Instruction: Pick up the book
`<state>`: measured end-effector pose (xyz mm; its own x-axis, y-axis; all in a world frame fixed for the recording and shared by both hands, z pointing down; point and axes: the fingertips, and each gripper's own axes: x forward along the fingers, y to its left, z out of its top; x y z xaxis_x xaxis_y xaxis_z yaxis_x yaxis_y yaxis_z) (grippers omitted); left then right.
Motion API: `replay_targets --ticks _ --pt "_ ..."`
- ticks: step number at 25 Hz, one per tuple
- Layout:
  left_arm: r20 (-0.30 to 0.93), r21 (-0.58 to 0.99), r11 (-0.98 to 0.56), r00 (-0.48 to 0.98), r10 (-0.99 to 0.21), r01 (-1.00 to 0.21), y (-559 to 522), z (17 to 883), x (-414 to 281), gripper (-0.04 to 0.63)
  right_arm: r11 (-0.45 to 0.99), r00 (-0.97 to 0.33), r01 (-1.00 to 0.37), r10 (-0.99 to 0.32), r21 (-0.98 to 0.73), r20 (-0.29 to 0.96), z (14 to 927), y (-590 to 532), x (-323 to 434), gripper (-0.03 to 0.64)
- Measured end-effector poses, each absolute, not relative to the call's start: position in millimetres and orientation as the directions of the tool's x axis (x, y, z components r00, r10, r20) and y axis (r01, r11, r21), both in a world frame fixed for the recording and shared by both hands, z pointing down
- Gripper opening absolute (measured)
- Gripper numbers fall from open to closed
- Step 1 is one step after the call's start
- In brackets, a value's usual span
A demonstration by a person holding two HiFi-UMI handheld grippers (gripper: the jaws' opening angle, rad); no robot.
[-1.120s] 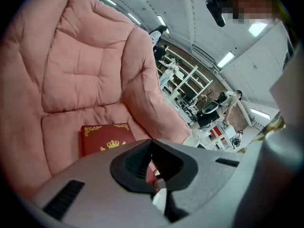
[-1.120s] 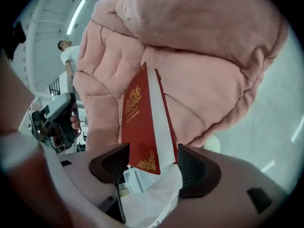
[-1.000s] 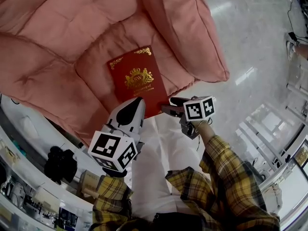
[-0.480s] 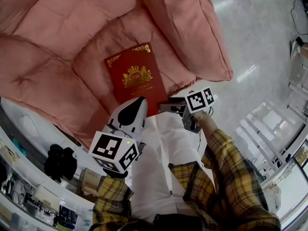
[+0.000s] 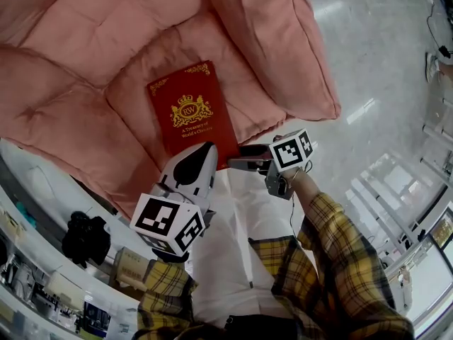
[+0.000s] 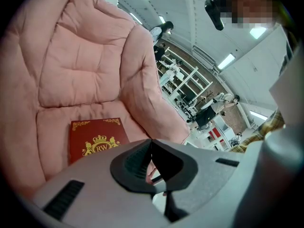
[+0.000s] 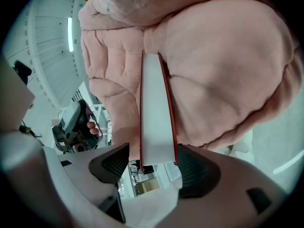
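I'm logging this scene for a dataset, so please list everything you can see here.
Chair: one, pink, padded, fills the upper left.
Book: one, red with a gold crest, lying cover up on the chair seat.
Floor: pale, glossy, right of the chair.
Black object: one, lower left, too small to identify.
Left gripper: one, white and black, jaws together, empty, at the book's near edge.
Right gripper: one, jaws apart around the book's white page edge.
Sleeves: two, yellow plaid, at the bottom.
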<state>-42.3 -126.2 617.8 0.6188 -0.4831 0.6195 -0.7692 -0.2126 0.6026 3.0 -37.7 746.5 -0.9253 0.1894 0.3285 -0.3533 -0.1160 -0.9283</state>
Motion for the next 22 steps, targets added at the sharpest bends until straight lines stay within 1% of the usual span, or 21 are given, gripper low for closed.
replay_targets --ticks 5,9,12,15,16,19,20,22 --pt "0.626 0.597 -0.201 0.607 -0.489 -0.777 -121 619 -46 0.006 -0.127 -0.935 -0.339 0.154 -0.932 0.319 747 -40 6 0.307" --pt "0.63 0.596 -0.183 0.596 -0.498 -0.782 -119 620 -62 0.006 -0.128 -0.939 -0.326 0.161 -0.937 0.305 746 -43 -7 0.307" --pt "0.625 0.599 -0.178 0.595 -0.505 -0.781 -119 618 -75 0.006 -0.105 -0.935 -0.325 0.183 -0.94 0.303 744 -47 -21 0.307" --pt "0.627 0.599 -0.174 0.593 -0.506 -0.782 -117 620 -77 0.006 -0.055 -0.921 -0.352 0.199 -0.935 0.335 751 -51 -23 0.307" --pt "0.628 0.599 -0.171 0.591 -0.506 -0.782 -116 621 -77 0.006 -0.056 -0.926 -0.345 0.184 -0.937 0.33 751 -55 -25 0.307" --pt "0.629 0.598 -0.168 0.589 -0.507 -0.784 -115 620 -78 0.006 -0.107 -0.96 -0.273 0.098 -0.956 0.263 739 -77 -42 0.307" --pt "0.628 0.598 -0.169 0.589 -0.508 -0.784 -116 619 -78 0.006 -0.104 -0.964 -0.261 0.086 -0.96 0.253 736 -84 -50 0.307" --pt "0.628 0.596 -0.169 0.587 -0.511 -0.785 -117 617 -78 0.006 -0.069 -0.958 -0.276 0.105 -0.959 0.269 735 -93 -63 0.305"
